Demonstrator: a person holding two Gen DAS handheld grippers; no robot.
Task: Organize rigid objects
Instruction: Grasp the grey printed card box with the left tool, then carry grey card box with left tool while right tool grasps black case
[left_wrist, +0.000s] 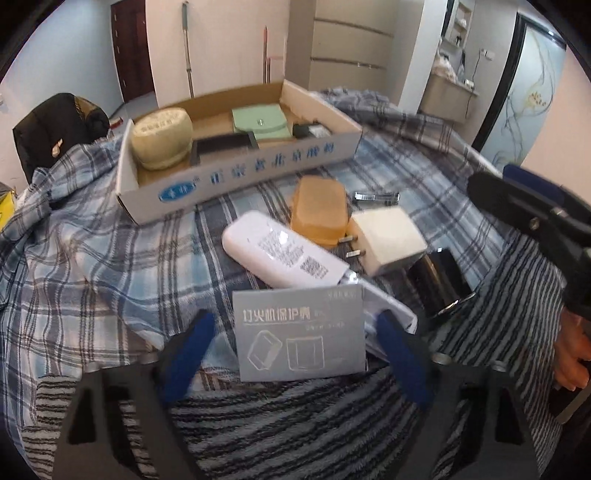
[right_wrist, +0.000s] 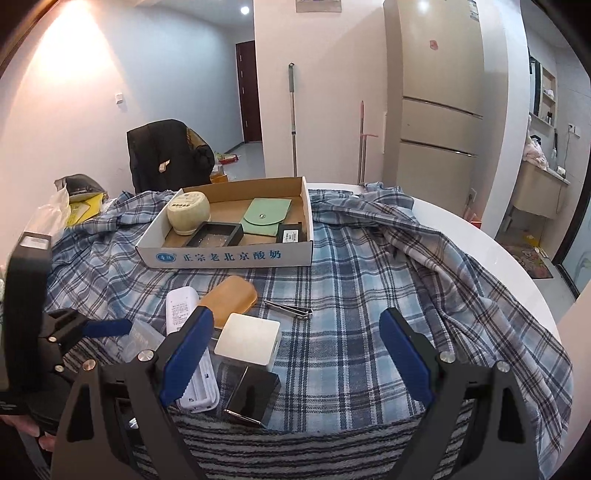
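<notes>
Between my left gripper (left_wrist: 295, 339) fingers lies a grey printed card box (left_wrist: 299, 332) — jaws apart, pads not pressing it. Behind it on the plaid cloth (left_wrist: 110, 258): white remote (left_wrist: 280, 251), orange case (left_wrist: 320, 210), white plug adapter (left_wrist: 388, 236), nail clipper (left_wrist: 376, 198). Cardboard tray (right_wrist: 225, 254) beyond holds a round tin (right_wrist: 188, 212) and green pouch (right_wrist: 264, 219). Right gripper (right_wrist: 295, 354) hovers wide open — empty over the counter (right_wrist: 498, 258).

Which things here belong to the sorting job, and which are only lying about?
Job: cardboard box, white remote, orange case, charger plug, grey card, nail clipper.
Lying about: mop, fridge, black jacket.
</notes>
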